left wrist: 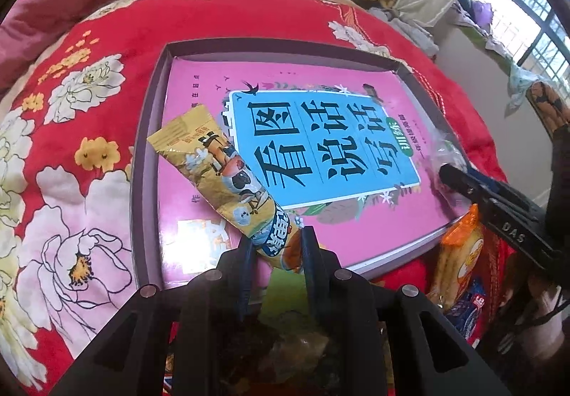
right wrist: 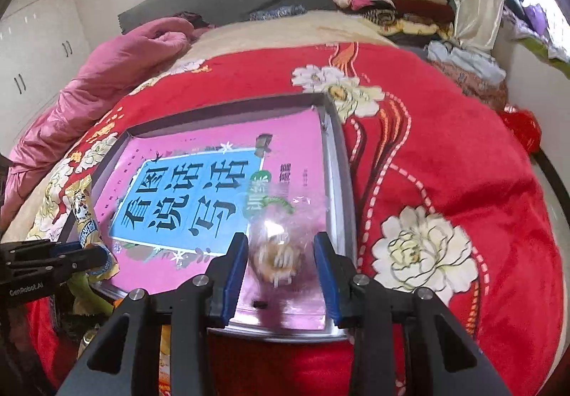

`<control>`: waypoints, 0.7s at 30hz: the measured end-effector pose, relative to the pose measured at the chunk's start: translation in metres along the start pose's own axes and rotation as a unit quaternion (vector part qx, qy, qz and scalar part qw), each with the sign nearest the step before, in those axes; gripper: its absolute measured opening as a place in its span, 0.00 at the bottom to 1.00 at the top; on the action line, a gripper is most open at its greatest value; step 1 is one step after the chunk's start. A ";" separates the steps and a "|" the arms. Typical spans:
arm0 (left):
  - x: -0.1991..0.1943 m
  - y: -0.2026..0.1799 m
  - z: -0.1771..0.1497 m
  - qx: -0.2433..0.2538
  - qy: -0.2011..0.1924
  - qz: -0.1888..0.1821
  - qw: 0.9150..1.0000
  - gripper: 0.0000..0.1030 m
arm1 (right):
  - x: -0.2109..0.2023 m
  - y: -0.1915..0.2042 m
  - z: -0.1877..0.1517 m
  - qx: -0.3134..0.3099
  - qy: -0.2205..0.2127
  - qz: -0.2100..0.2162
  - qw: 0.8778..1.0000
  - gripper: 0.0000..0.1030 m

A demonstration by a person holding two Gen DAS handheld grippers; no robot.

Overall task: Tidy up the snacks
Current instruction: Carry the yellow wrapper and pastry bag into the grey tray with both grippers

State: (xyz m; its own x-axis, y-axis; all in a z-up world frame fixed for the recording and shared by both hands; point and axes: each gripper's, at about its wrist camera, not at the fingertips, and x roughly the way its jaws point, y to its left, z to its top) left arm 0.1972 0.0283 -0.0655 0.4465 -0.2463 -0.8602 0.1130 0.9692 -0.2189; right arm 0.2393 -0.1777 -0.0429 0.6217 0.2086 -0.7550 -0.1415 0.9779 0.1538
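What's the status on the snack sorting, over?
Left gripper shut on yellow snack stick. Right gripper shut on clear-wrapped pastry. Both over pink book in tray. Nothing blocking.

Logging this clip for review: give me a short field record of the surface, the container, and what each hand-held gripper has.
surface: red floral quilt on a bed
container: shallow grey box lined with a pink book
left hand-held gripper: shut on long yellow foil snack packet, which lies over the book
right hand-held gripper: shut on clear plastic-wrapped pastry, above the book
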 end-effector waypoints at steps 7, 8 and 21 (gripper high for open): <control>-0.002 -0.004 -0.003 0.011 -0.009 -0.015 1.000 0.25 | -0.001 0.001 0.002 0.008 0.002 -0.006 1.000 0.38; -0.003 -0.004 -0.002 0.011 -0.011 -0.018 1.000 0.25 | -0.002 0.001 0.002 0.009 0.002 -0.006 1.000 0.39; -0.018 0.001 -0.001 0.007 -0.026 -0.046 0.999 0.45 | -0.017 -0.008 0.001 0.054 -0.006 0.004 0.998 0.54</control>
State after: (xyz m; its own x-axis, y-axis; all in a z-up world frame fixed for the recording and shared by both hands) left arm 0.1885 0.0334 -0.0509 0.4788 -0.3341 -0.8119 0.1680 0.9425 -0.2888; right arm 0.2303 -0.1890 -0.0304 0.6307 0.2153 -0.7456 -0.0619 0.9716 0.2282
